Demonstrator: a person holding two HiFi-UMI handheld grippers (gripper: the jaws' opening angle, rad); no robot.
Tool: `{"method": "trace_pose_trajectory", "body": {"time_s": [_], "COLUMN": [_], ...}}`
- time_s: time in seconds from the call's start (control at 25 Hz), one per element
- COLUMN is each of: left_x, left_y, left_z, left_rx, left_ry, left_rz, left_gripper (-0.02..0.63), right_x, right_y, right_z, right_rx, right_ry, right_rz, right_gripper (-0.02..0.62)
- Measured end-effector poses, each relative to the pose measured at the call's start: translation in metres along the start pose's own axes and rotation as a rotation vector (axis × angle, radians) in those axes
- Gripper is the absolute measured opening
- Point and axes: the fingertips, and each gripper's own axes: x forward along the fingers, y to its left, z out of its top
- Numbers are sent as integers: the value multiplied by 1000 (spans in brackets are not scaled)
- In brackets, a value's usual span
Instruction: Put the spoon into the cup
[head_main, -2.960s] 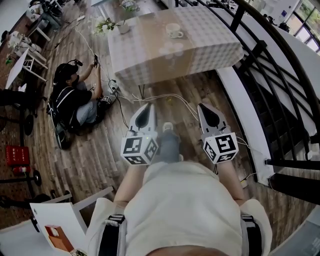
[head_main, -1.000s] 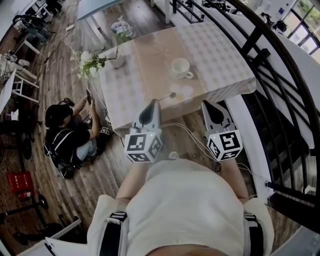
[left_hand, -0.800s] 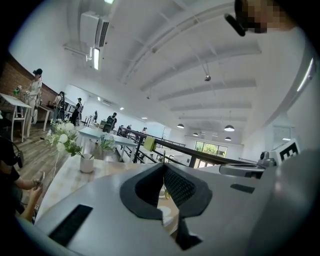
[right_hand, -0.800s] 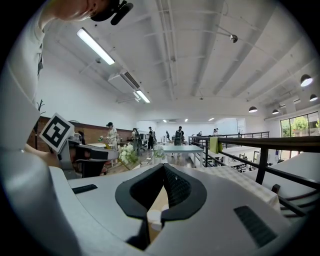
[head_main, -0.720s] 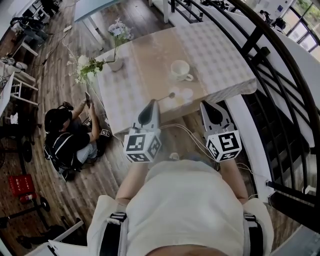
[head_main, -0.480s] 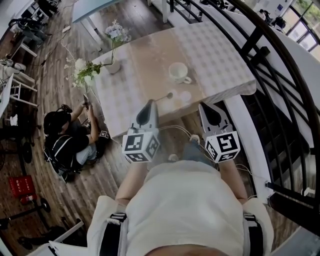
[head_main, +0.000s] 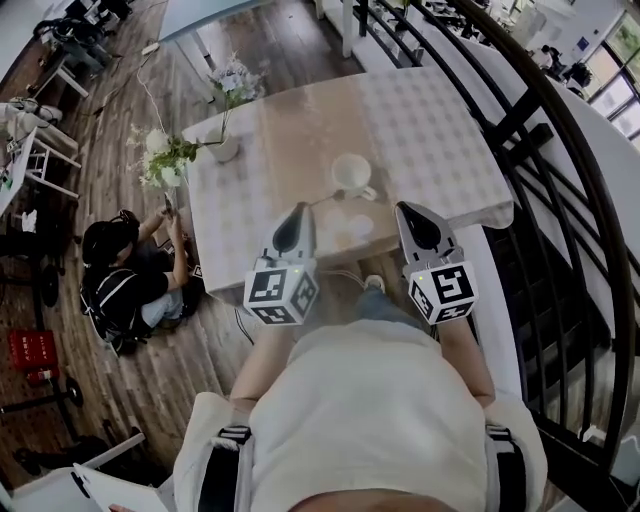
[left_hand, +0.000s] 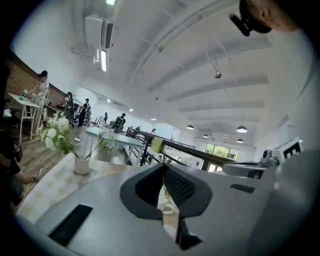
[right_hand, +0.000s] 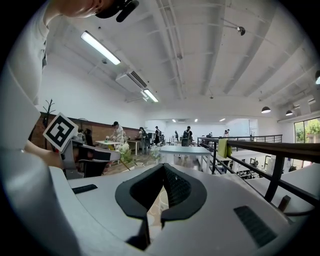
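Observation:
A white cup (head_main: 350, 172) with a handle stands on the checkered table (head_main: 440, 130), towards its near edge. My left gripper (head_main: 300, 208) hovers at that near edge, just left of and short of the cup, shut on a thin spoon (head_main: 322, 200) that pokes forward toward it. In the left gripper view the spoon (left_hand: 166, 192) shows as a sliver between the closed jaws of that gripper (left_hand: 163, 167), with the cup (left_hand: 168, 208) below. My right gripper (head_main: 415, 212) is level with the left one, right of the cup, shut and holding nothing; the right gripper view shows its tips (right_hand: 163, 166) meeting.
A white vase (head_main: 225, 148) with flowers (head_main: 160, 155) stands at the table's left edge. A person (head_main: 120, 285) sits on the wooden floor to the left. A black railing (head_main: 545, 140) runs along the right side.
The table and cup have come nearer in the head view as both grippers travelled forward; they are now at the table's near edge. The left gripper still holds the spoon.

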Motion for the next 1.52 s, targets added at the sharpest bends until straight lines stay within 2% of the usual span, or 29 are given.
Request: {"method": "trace_pose_trajectory", "body": {"time_s": [0.16,0.48,1.16,1.52], "left_x": [18,28,65,76], "left_y": [-2,9,18,23], "left_z": [-8,-27,-46,-68], "left_rx": [-2,-7,-27,-46], "left_ry": [-1,13,46,104], "left_rz": [46,127,256,305], "left_gripper": [5,5,5,5], "right_x": [16,39,84,96], "right_y": [-18,-21,-47,-53], "right_z": [-6,-19,-35,-51], "right_rx": [-3,-10,-9,9], "right_ry": [0,5,54,95], "right_rz": [53,146,288,342], "right_gripper": [-3,-3,-3,-3]}}
